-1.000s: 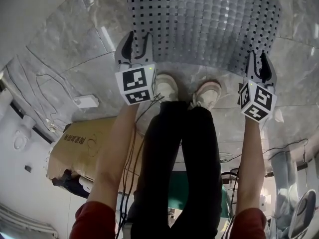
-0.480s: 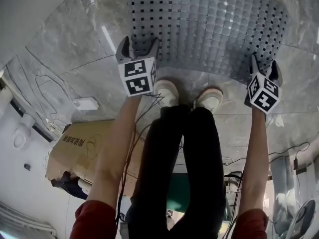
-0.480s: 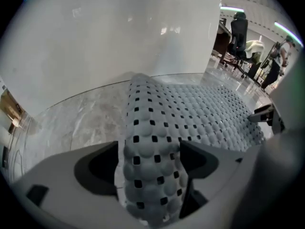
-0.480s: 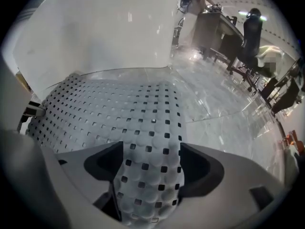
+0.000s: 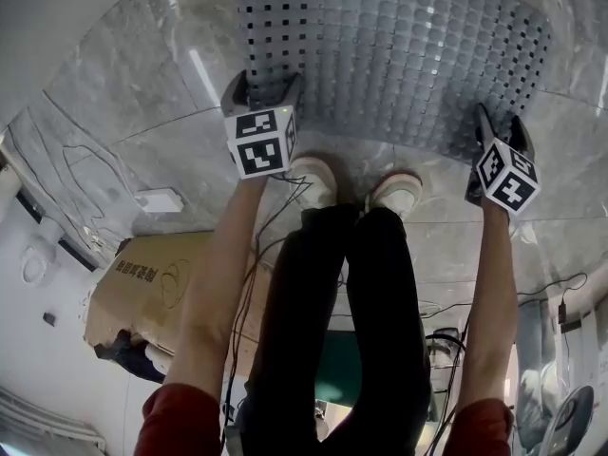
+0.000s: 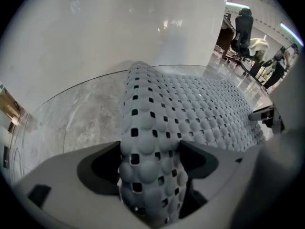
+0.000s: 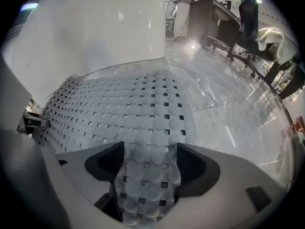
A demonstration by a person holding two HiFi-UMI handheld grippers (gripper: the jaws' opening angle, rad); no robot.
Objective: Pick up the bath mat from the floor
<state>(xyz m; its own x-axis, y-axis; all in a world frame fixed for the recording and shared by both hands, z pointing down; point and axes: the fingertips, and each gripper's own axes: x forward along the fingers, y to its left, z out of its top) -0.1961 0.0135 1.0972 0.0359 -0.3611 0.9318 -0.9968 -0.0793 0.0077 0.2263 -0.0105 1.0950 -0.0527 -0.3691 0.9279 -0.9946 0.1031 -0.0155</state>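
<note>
Straddling bath mat (image 5: pixel 399 46) | left gripper (image 5: pixel 264 89), right gripper (image 5: pixel 501 129): jaws just opening apart, mat between each, unclamped

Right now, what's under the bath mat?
Marble floor shows around the mat. The mat covers whatever lies beneath it, and its small holes look dark, so nothing under it can be made out.

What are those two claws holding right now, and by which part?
Nothing is clamped yet. The left gripper and right gripper have just been opening their jaws; the near edge of the bath mat lies between each pair, ungripped.
</note>
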